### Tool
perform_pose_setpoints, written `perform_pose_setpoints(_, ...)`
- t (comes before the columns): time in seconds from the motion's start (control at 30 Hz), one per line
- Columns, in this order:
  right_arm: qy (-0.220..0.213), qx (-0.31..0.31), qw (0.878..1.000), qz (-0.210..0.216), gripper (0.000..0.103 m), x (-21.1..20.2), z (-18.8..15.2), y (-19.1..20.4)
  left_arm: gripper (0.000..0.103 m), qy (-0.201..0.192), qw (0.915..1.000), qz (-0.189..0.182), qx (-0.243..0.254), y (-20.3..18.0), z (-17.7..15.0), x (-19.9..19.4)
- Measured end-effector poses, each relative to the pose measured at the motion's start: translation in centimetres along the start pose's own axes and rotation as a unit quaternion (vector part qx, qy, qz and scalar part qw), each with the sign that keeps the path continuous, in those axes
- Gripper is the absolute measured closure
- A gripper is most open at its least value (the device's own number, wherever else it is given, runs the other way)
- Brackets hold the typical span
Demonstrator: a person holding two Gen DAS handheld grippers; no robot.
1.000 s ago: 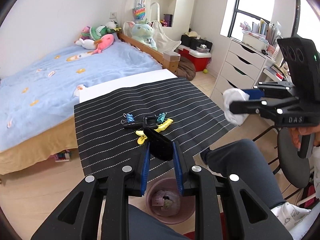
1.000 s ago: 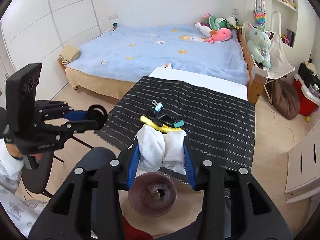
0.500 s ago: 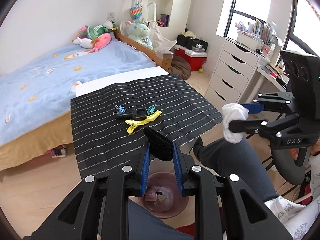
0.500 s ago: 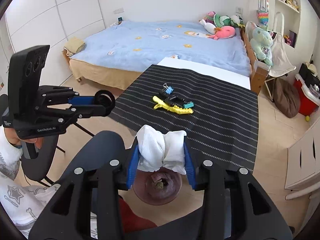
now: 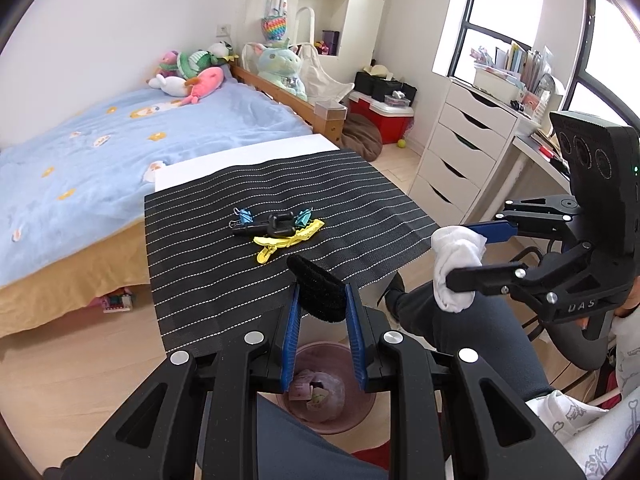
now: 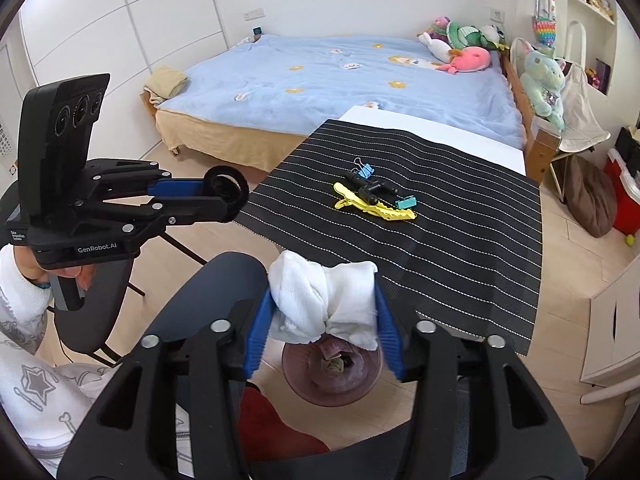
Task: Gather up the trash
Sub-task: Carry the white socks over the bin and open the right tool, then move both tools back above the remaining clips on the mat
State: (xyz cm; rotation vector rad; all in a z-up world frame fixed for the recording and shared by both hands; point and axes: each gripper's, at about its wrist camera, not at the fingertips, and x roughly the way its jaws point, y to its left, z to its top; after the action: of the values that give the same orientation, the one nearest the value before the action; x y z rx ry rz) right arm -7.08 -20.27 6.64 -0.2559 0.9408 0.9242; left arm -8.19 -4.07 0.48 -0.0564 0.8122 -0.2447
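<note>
Bedroom setting: a blue-covered bed (image 6: 340,76) with plush toys (image 6: 460,46) at its head runs along the back wall, and a white table carrying a black pinstriped mat (image 6: 440,216) stands in front of it. At the left of the right wrist view, the left gripper (image 6: 230,194) is held in a hand (image 6: 60,276) and its jaws are closed narrowly on a black ring-shaped roll (image 6: 224,188); in the left wrist view the same black roll (image 5: 320,292) sits pinched between the blue pads (image 5: 290,340). Toward the middle of the mat lie a yellow clip (image 6: 372,206), a black object (image 6: 370,190) across it, and two small blue binder clips (image 6: 362,170), all grouped together and touching or nearly so. Below the near edge of the table, a pink waste bin (image 6: 296,372) stands on the wooden floor with crumpled paper scraps (image 6: 334,356) inside. The right gripper (image 6: 324,312) hangs directly over that bin. A white crumpled cloth wad (image 6: 320,300) sits between its blue pads; the jaws have just been opening, and the wad remains lodged between them, touching both pads. The person's dark trouser leg (image 6: 208,288) lies beside the bin. At far right stand a white drawer unit (image 5: 460,148) and a red cooler box (image 5: 384,120)
</note>
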Motion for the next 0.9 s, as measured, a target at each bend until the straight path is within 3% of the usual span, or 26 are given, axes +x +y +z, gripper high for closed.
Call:
perform_pose_setpoints(0.07,0.0,0.0,1.0,-0.001,0.036,0.1,0.0,0.0,0.081,0.0,1.0,0.0,0.0,0.0,0.0,0.0)
perform_pose_setpoints(0.13,-0.002,0.005,1.0,-0.004,0.019,0.1,0.0,-0.1,0.081,0.0,1.0,-0.001,0.0,0.0,0.0,0.0)
perform_pose_setpoints(0.23,-0.004,0.012,1.0,-0.005,0.011,0.0,0.1,-0.4,0.081,0.001,1.0,-0.002,0.001,0.1,0.0,-0.1)
perform_pose_setpoints(0.43,-0.008,0.031,0.999,-0.01,0.005,-0.2,0.1,-1.2,0.081,0.005,1.0,-0.008,0.004,-0.2,0.0,0.1)
perform_pose_setpoints(0.9,-0.006,0.053,0.998,-0.035,0.003,-0.6,-0.4,-2.2,0.081,0.016,0.9995,-0.022,0.017,-1.2,0.1,0.7)
